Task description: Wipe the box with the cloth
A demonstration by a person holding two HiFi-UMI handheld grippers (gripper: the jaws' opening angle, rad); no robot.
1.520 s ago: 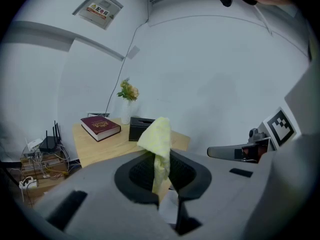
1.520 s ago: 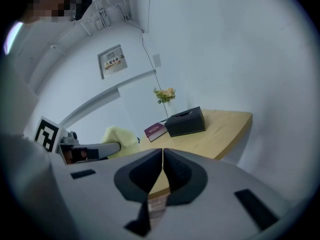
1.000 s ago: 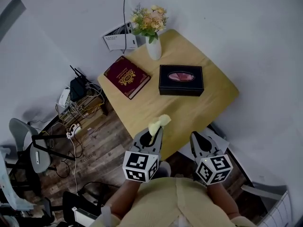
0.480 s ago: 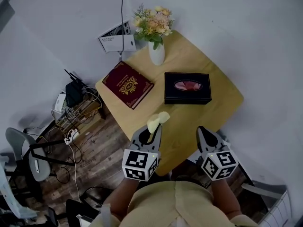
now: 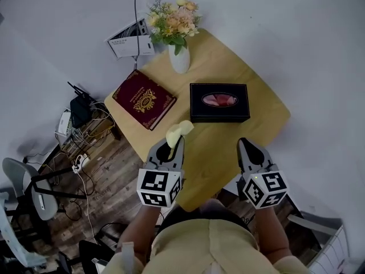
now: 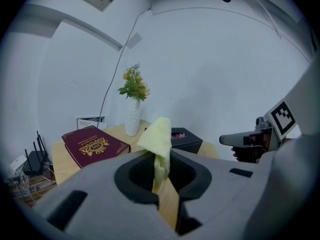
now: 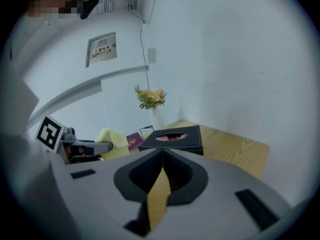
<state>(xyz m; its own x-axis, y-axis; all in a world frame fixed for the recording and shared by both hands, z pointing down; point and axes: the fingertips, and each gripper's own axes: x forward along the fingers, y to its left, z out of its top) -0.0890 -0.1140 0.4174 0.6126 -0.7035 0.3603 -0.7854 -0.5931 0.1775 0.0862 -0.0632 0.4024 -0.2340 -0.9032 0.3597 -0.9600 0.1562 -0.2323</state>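
A black box [image 5: 219, 103] with a pink oval opening on top sits on the wooden table [image 5: 225, 147], and it also shows beyond the jaws as box [image 6: 186, 139] and box [image 7: 174, 139]. My left gripper [image 5: 169, 143] is shut on a pale yellow cloth [image 5: 177, 132], which sticks up from its tips as cloth [image 6: 158, 137]. That gripper hovers over the table's near left edge, short of the box. My right gripper [image 5: 246, 144] is shut with nothing in it, near the front edge on the right.
A dark red book [image 5: 144, 99] lies on the table's left part. A white vase of flowers [image 5: 179, 55] stands at the far corner. A router [image 5: 80, 108] and cables lie on the floor at left, with a chair [image 5: 28, 190] nearby. White walls close in behind and right.
Both grippers have moved forward over the table's near edge toward the box. The cloth stays held in the left gripper. The view has shifted a little.
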